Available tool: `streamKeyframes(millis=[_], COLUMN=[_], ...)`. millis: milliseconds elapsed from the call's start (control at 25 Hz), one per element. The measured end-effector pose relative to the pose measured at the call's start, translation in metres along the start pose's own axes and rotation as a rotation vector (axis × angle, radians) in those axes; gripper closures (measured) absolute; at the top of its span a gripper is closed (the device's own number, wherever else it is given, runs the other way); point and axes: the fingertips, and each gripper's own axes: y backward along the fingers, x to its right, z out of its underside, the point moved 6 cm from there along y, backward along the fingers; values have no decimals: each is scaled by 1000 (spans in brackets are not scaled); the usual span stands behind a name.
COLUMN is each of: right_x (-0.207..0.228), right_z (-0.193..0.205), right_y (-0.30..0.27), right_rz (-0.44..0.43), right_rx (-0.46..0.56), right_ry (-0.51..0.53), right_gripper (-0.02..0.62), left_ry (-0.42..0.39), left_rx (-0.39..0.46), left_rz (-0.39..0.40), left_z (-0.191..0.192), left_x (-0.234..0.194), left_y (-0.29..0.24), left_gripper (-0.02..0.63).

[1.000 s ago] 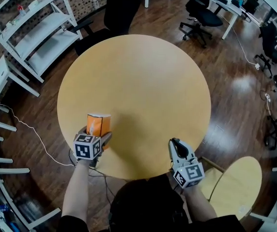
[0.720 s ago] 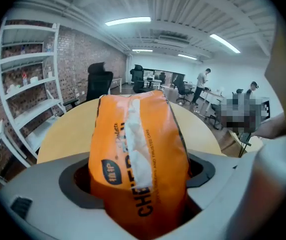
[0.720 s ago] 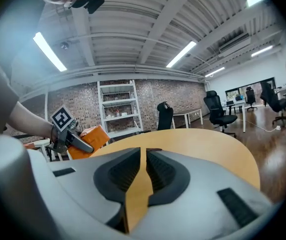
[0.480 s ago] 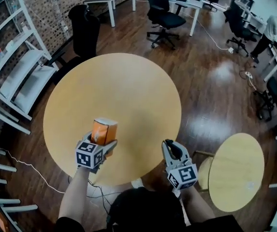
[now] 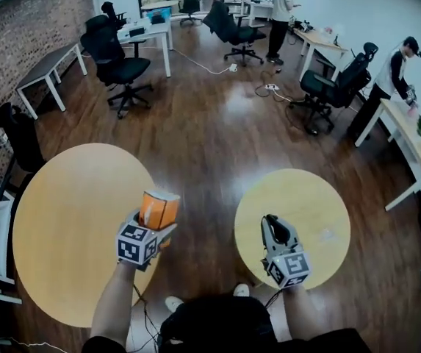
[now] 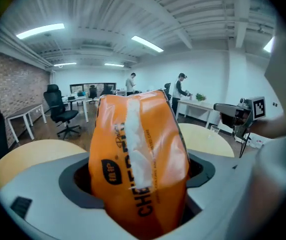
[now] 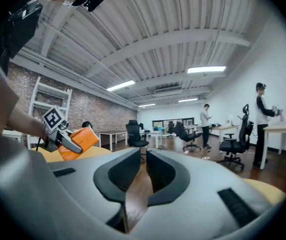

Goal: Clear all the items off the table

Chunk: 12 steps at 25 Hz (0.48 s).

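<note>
An orange snack packet (image 5: 159, 208) stands upright between the jaws of my left gripper (image 5: 153, 223), which is shut on it and holds it in the air past the right edge of the large round table (image 5: 56, 226). In the left gripper view the orange packet (image 6: 138, 159) fills the gap of the left gripper (image 6: 138, 189), pressed on both sides. My right gripper (image 5: 272, 225) hangs over the near left part of a small round table (image 5: 313, 197). Its jaws stand together in the right gripper view, the right gripper (image 7: 143, 170) holding nothing. The packet (image 7: 80, 140) also shows there at the left.
A small clear cup (image 6: 213, 130) stands on the small table. Wooden floor lies between the two tables. Office chairs (image 5: 122, 68) and desks (image 5: 45, 68) stand further back. One person (image 5: 282, 6) stands at the far desks, another person (image 5: 394, 79) at the right.
The head view has swung right, away from the large table, and the small table has come under my right gripper. The packet stays in the left gripper. The right jaws stay together.
</note>
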Motion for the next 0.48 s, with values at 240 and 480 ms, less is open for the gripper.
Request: streamKeyframes(millis=[240,480], right_x=[133,191], right_z=[17,19], right_y=[85,138], right_rz=[158,280], right_rx=[9,23], right_ry=[-9,-38], right_gripper=[555,555], left_ry=[-9,-25], left_rx=[61,23], left_rz=[109,228], left_z=[-45,-52], left_x=[113,189], left_y=[-79,-144], left_gripper=[160,160])
